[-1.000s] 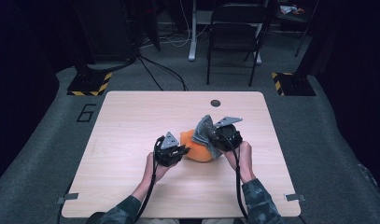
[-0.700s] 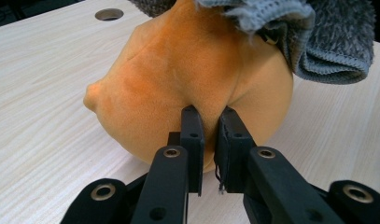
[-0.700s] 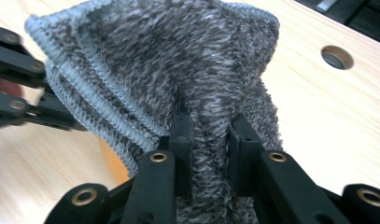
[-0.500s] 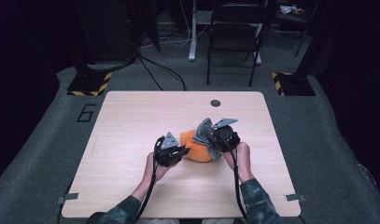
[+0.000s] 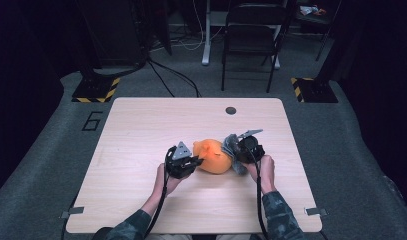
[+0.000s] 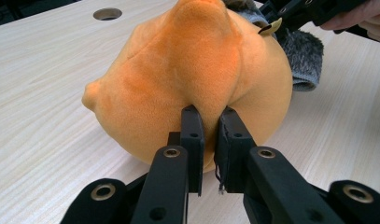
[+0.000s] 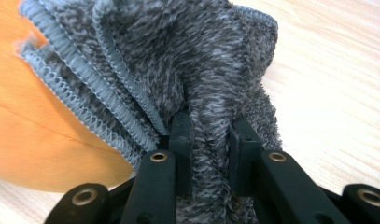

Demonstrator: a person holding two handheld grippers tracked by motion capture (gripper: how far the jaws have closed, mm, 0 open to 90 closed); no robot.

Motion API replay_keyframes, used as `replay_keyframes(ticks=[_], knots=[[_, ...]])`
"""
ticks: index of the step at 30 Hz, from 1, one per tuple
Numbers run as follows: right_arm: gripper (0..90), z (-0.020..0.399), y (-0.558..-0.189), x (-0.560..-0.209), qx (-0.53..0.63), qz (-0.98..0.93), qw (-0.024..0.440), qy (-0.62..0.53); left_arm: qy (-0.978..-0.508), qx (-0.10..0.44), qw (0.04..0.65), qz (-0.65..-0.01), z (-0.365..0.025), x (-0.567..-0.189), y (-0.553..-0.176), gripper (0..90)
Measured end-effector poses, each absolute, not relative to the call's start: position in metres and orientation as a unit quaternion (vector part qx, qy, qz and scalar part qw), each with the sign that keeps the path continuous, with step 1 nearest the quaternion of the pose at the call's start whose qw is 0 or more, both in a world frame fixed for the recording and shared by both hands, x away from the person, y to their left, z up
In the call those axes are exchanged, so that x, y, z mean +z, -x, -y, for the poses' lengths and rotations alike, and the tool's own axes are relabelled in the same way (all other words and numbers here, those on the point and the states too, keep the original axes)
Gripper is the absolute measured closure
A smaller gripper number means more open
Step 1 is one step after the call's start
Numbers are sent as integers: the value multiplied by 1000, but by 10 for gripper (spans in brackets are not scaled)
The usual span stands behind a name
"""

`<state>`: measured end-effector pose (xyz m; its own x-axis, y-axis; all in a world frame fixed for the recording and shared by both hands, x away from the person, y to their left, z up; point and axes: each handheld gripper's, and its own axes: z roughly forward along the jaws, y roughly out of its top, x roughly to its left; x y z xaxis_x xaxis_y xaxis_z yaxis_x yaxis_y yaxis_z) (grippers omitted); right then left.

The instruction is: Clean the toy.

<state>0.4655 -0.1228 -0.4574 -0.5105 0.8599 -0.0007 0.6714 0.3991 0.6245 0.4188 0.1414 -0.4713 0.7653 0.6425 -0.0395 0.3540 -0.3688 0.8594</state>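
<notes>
An orange plush toy (image 5: 213, 155) lies on the wooden table (image 5: 141, 125), a little in front of its middle. My left gripper (image 5: 197, 161) is shut on a fold of the orange plush toy (image 6: 197, 74) at its left side. A grey fuzzy cloth (image 5: 232, 146) with a stitched hem rests against the toy's right side. My right gripper (image 5: 237, 152) is shut on a bunch of the grey cloth (image 7: 197, 60), and the orange toy (image 7: 33, 135) shows beside it. From the left gripper view, the right gripper (image 6: 283, 16) and grey cloth (image 6: 302, 53) sit behind the toy.
A round cable hole (image 5: 231, 110) sits near the table's far edge. Beyond the table stand a black folding chair (image 5: 251, 35) and stands with yellow-black striped bases (image 5: 93, 90). The person's forearms (image 5: 156, 200) come in over the near edge.
My right gripper has come down and slightly toward the table with the grey cloth, which now sits lower against the toy. The left gripper has stayed put.
</notes>
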Motion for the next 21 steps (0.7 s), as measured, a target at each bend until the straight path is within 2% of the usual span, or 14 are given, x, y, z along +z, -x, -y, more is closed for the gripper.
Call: replay_keyframes(ticks=[8, 14, 21], knots=[[748, 124, -456, -437, 318, -810, 186, -455, -811, 153, 474, -308, -142, -472, -419, 825], [747, 99, -438, -406, 354, -820, 203, -402, -812, 155, 472, -305, -142, -472, -419, 825], [747, 83, -439, -412, 341, -836, 199, -381, -814, 155, 470, -305, -142, -472, -419, 825]])
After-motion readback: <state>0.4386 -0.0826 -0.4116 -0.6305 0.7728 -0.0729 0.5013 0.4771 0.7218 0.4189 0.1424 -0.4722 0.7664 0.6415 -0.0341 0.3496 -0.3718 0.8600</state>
